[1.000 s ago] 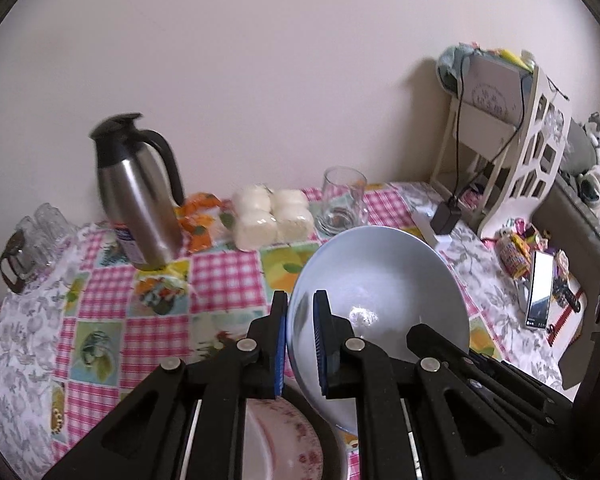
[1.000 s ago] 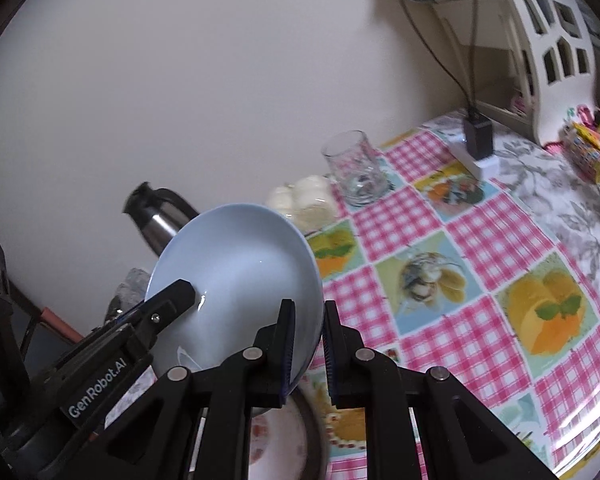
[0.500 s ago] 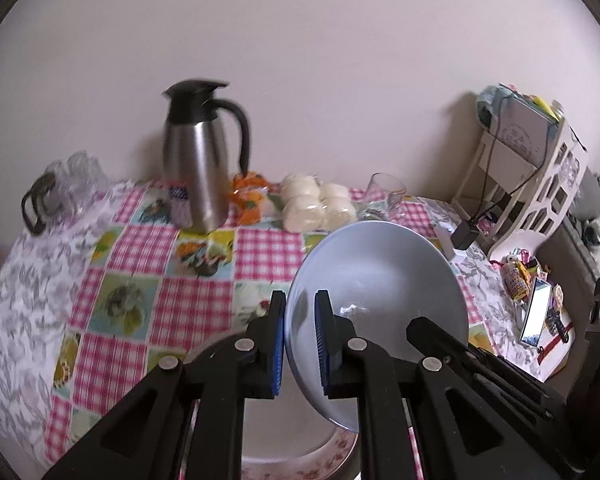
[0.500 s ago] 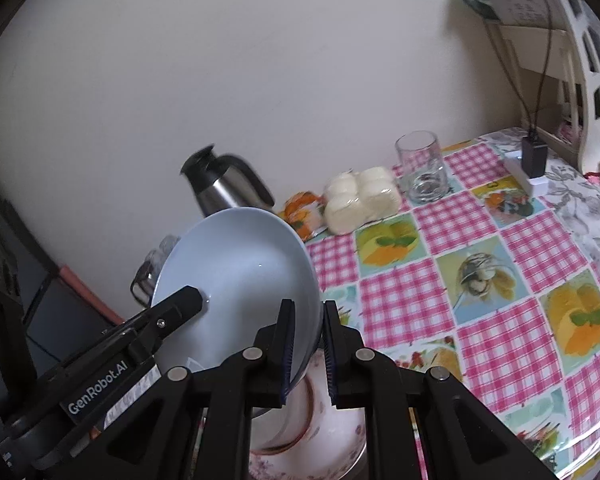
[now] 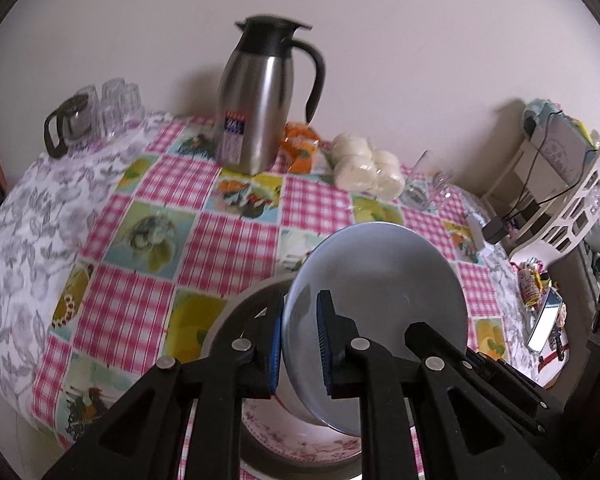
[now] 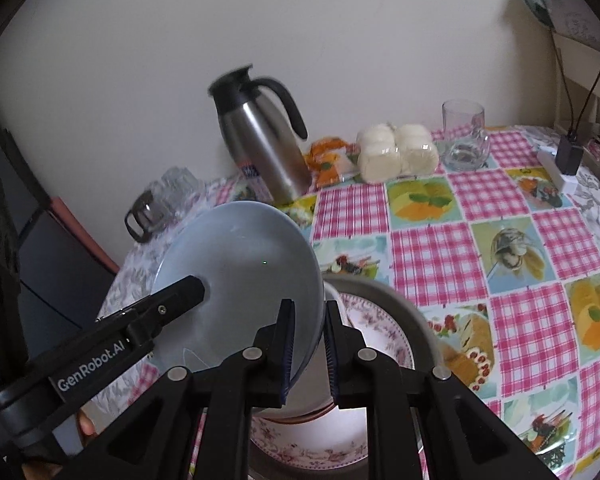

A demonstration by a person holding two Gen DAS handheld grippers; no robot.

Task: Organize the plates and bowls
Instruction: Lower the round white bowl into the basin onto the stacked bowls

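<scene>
clamped on opposite edges of its rim, a pale blue bowl (image 5: 384,280) is held tilted between the two tools, above a floral plate (image 6: 364,320) that lies in a grey tray (image 6: 420,320) on the table. the left gripper (image 5: 300,340) is seen drawn in narrow, its blue pads set on either side of the bowl's left edge, one inside and one outside the wall. the right gripper (image 6: 306,344) is likewise narrowed onto the bowl's right edge, the rim being pinched between its ribbed pads. in the right wrist view the other tool's black finger, marked with white lettering, is seen lying across the bowl's inner face. the bowl's hollow is turned up and toward the wall, and its lower edge hangs just over the plate; whether it touches the plate cannot be told. the table is covered by a pink checked cloth (image 6: 540,248) printed with fruit squares. a steel jug (image 5: 256,112) with a black lid and handle is stood near the wall, with an orange packet (image 5: 300,148) and a pack of white buns (image 5: 368,168) beside it. a clear glass mug (image 6: 464,136) is placed further right, and a cluster of glasses (image 5: 112,104) is gathered at the far left. a white rack (image 5: 572,208) with a dark cable is seen at the right edge.
</scene>
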